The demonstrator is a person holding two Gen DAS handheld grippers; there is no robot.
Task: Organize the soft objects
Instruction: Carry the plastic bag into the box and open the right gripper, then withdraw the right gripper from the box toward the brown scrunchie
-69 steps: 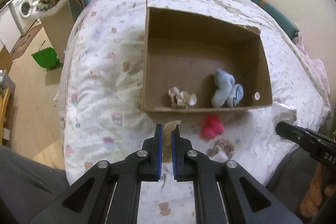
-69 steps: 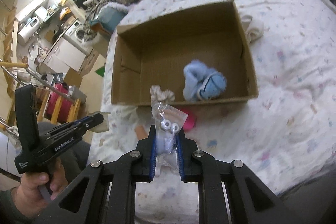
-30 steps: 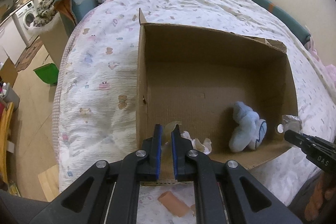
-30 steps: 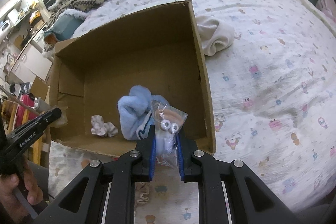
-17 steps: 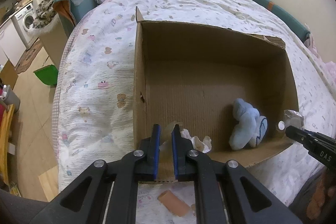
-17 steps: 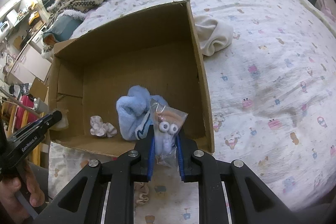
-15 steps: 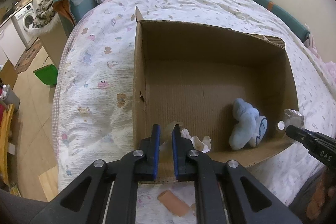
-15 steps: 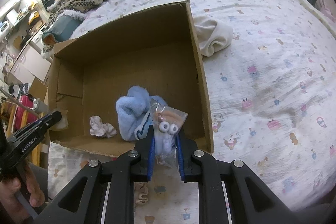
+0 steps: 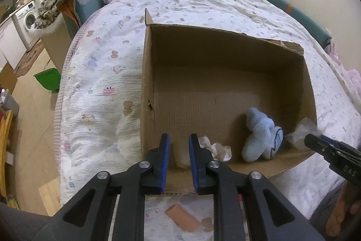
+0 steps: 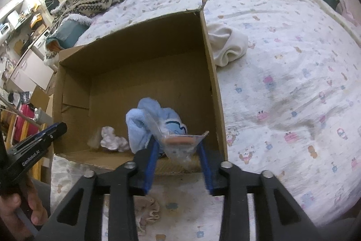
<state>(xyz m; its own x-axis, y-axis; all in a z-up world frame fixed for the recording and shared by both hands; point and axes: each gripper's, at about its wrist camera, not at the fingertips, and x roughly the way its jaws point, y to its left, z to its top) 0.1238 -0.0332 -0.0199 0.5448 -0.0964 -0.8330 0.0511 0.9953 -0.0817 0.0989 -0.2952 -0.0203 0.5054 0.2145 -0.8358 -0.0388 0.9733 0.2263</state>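
Left gripper was spread apart over the cardboard box's near-left corner, pale item loose between. Right gripper was wide apart; plastic bag sat between its fingers beside blue plush.

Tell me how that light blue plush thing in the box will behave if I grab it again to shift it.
The light blue plush looks slumped and folded on itself, so it probably flops and compresses between the fingers. It seems light for its bulk, so it likely drags across the cardboard box floor easily. Rolling or tipping looks unlikely, given its lumpy shape.
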